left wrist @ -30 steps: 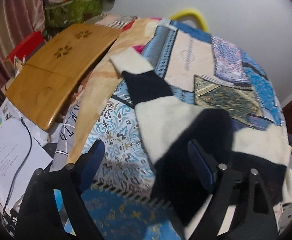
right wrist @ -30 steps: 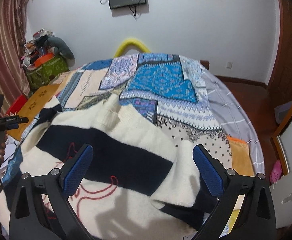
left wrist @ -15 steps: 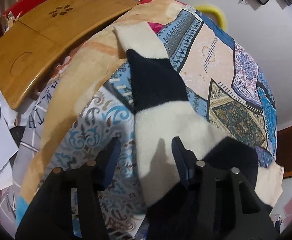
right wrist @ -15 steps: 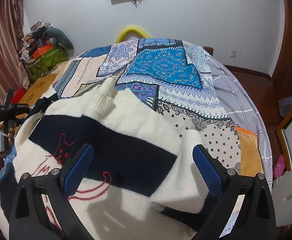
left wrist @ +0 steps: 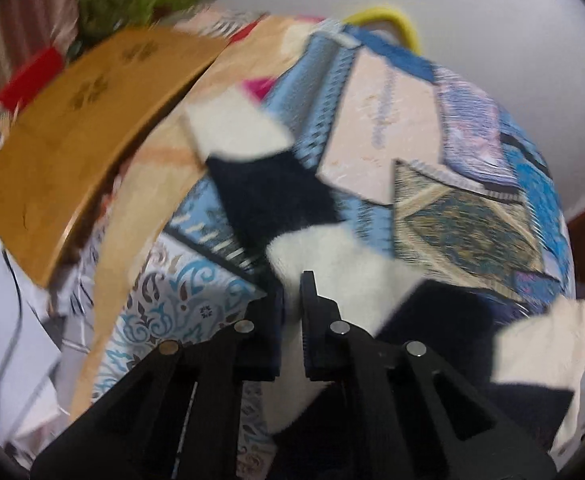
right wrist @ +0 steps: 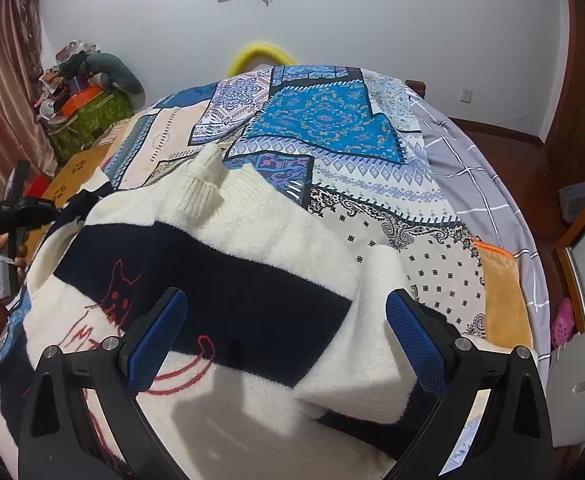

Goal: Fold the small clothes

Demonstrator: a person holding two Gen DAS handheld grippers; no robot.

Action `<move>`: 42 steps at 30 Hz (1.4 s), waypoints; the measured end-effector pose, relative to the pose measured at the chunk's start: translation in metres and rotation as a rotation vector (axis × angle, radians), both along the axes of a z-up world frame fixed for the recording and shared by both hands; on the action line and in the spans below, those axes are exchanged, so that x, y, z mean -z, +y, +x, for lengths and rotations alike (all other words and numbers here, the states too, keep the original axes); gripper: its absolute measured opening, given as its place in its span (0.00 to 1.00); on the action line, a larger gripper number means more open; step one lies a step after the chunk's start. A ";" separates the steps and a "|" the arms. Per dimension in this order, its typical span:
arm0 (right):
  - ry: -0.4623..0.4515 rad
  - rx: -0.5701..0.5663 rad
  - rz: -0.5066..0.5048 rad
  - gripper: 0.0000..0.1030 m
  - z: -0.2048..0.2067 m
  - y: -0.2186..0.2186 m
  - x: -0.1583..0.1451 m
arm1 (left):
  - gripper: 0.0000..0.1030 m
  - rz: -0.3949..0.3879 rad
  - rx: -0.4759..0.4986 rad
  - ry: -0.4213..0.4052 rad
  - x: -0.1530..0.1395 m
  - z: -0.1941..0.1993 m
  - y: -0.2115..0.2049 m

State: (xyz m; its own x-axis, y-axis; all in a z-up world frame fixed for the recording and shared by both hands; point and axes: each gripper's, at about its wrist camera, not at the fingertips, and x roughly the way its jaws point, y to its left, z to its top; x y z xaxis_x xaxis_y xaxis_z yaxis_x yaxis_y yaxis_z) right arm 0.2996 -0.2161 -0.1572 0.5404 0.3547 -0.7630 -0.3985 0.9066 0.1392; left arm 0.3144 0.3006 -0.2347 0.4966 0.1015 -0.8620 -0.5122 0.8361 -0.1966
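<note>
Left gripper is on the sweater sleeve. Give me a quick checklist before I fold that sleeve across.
1. Left gripper shut on the sleeve: ok, white knit sits between the closed fingers.
2. Grip depth: cannot tell, the picture is blurred.
3. Right gripper free: ok, open above the sweater, holding nothing.
4. Sweater body flat: not ok, the right sleeve is already folded over it, and bunched.
5. Sleeve path clear: ok, only the quilt lies beside it.
6. Wooden tray clear of the sleeve: ok, it sits off the bed's edge.
</note>
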 end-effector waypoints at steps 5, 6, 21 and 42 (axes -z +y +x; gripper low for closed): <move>-0.011 -0.023 0.002 0.96 -0.002 0.007 -0.005 | 0.06 0.045 0.134 -0.115 -0.056 -0.007 -0.036; -0.014 -0.030 0.004 0.96 -0.002 0.009 -0.007 | 0.06 0.049 0.164 -0.136 -0.068 -0.009 -0.046; -0.051 -0.133 -0.013 0.96 -0.016 0.044 -0.027 | 0.06 -0.002 0.500 -0.217 -0.106 -0.023 -0.184; 0.002 -0.212 0.019 0.96 -0.018 0.089 -0.036 | 0.37 0.006 0.525 -0.165 -0.094 -0.047 -0.197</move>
State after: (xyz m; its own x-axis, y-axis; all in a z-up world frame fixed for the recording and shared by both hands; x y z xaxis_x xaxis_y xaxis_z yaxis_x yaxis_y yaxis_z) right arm 0.2811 -0.1267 -0.1213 0.4507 0.4742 -0.7563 -0.5795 0.7999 0.1562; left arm 0.2673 0.1036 -0.1405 0.6108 -0.1912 -0.7683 0.0110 0.9724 -0.2332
